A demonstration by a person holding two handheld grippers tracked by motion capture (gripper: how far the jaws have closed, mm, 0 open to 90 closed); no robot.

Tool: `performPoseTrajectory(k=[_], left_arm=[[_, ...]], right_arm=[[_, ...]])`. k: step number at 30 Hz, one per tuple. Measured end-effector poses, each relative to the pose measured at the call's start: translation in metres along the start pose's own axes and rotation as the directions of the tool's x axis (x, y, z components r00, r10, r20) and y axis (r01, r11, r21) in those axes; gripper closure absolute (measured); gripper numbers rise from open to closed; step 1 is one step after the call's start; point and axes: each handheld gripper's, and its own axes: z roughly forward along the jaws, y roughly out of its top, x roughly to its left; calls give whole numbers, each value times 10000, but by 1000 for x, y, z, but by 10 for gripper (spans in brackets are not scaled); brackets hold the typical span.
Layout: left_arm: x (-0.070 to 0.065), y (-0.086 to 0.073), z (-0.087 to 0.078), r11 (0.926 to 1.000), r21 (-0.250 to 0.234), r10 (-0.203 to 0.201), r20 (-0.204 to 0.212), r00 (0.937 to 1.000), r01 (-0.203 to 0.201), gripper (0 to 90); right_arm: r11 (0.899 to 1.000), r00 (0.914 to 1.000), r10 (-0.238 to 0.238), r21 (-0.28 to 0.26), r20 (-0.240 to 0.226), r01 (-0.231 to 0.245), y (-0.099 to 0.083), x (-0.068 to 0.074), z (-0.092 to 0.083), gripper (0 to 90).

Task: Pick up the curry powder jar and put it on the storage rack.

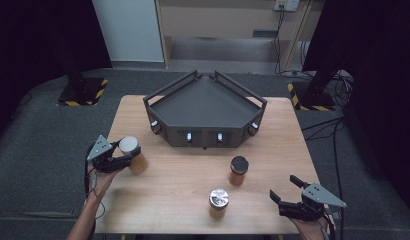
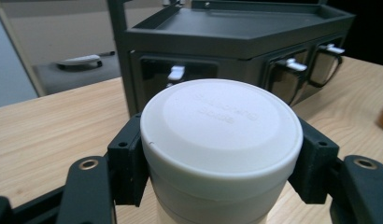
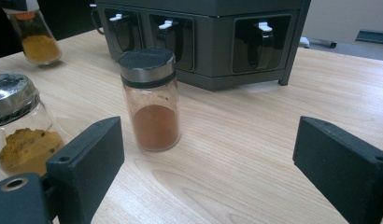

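Wooden surface [image 1: 183, 175] carries a dark angular rack [image 1: 205, 107] at its far side. Near the left edge, the left tongs [image 1: 129, 159] are clenched on the white-lidded jar [image 2: 221, 123], one pad on each side under its lid. The right tongs [image 1: 285, 189] rest released near the right corner, well apart from the black-lidded jar [image 3: 152, 100].

A pale wooden table [image 1: 193, 190] is standing on dark grey carpet [image 1: 38, 145]. Black stands with yellow-and-black striped bases [image 1: 83, 92] are flanking it, and cables [image 1: 333, 130] are trailing across the floor toward the light back wall [image 1: 128, 30].
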Motion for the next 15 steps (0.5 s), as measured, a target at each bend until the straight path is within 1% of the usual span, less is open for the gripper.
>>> performPoseTrajectory(k=[4, 7, 11, 15], left_arm=[[-2, 10, 2, 10000, -36, 24, 313, 9995, -23, 331], [-2, 15, 3, 9998, -199, -33, 578, 9983, 45, 331], [-5, 26, 5, 9996, -212, 198, 889, 9958, -180, 331], [-8, 39, 9, 9995, -226, 259, 1164, 9929, -234, 331]], right_arm=[[10000, 10000, -3, 5, -5, 3, 0, 0, 0, 87], [10000, 10000, 3, 0, 6, -3, 0, 0, 0, 87], [10000, 10000, 0, -12, -9, 0, 0, 0, 0, 88], [10000, 10000, -14, -13, -14, 14, 0, 0, 0, 87]])
